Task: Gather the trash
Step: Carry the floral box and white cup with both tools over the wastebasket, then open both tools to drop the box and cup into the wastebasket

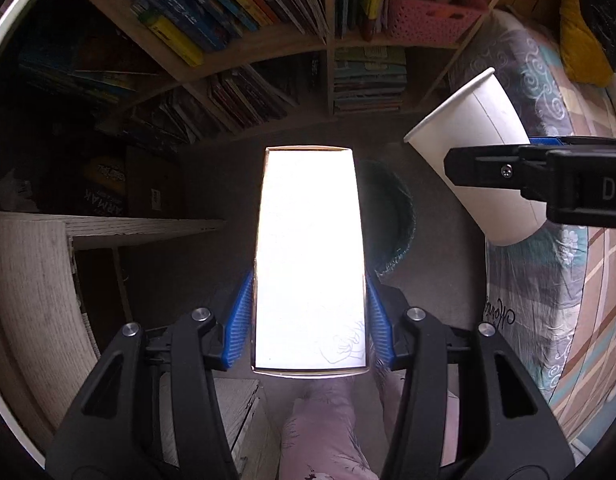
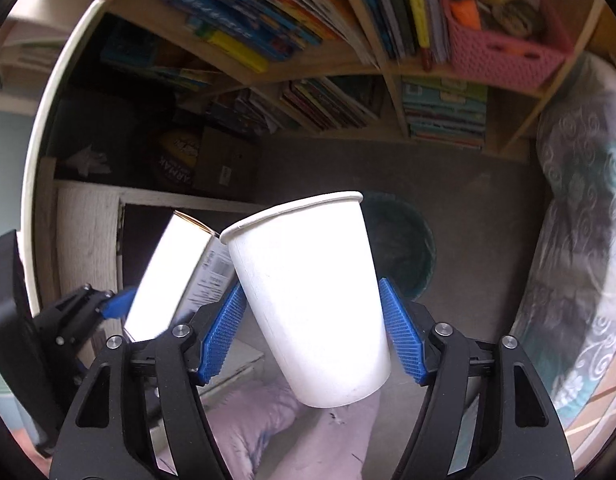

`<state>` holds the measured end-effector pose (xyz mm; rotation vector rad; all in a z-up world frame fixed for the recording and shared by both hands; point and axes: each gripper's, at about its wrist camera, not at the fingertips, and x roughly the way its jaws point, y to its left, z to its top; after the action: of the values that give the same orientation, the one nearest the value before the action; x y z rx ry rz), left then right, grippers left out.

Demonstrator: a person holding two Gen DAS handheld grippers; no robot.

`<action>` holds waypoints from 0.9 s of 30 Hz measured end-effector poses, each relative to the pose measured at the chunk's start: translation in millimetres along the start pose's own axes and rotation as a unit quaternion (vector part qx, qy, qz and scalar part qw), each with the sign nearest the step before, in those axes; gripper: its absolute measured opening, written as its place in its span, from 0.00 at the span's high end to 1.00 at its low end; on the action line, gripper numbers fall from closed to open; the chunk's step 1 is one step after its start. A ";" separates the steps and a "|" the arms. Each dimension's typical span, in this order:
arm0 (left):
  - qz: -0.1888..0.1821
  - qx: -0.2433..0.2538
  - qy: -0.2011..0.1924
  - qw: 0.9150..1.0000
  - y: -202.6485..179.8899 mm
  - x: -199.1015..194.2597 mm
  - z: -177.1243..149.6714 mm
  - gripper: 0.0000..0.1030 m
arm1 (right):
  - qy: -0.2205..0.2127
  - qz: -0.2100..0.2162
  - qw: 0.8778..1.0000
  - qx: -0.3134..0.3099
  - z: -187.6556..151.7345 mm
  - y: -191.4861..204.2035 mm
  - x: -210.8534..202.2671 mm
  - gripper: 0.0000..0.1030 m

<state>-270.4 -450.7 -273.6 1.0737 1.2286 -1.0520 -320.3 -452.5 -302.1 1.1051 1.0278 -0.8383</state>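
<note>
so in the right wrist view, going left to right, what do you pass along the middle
left gripper → white box → paper cup → dark green bin → patterned bedding

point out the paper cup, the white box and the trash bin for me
paper cup (image 2: 311, 300), right wrist view, middle of its side wall.
white box (image 1: 309, 256), left wrist view, middle of its bright face.
trash bin (image 2: 411, 248), right wrist view, dark inside, right of the cup.
</note>
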 end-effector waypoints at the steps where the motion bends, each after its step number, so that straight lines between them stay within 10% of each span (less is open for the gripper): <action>1: 0.006 0.003 0.009 1.000 -2.3 6.0 3.9 0.34 | -0.002 0.000 1.000 0.008 0.9 -4.4 1.8 0.28; 14: 0.005 0.000 0.007 1.000 12.7 -1.7 9.3 0.26 | -0.014 0.010 0.999 0.042 9.2 -38.0 -9.4 0.19; 27: -0.003 -0.092 -0.065 0.994 85.7 -100.4 -37.1 0.14 | -0.032 0.046 0.995 -0.080 23.0 46.7 -57.9 0.19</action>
<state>-198.5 -395.8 -170.6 0.8475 1.1999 -0.9774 -290.5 -460.5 -230.7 0.9755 0.9659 -0.7020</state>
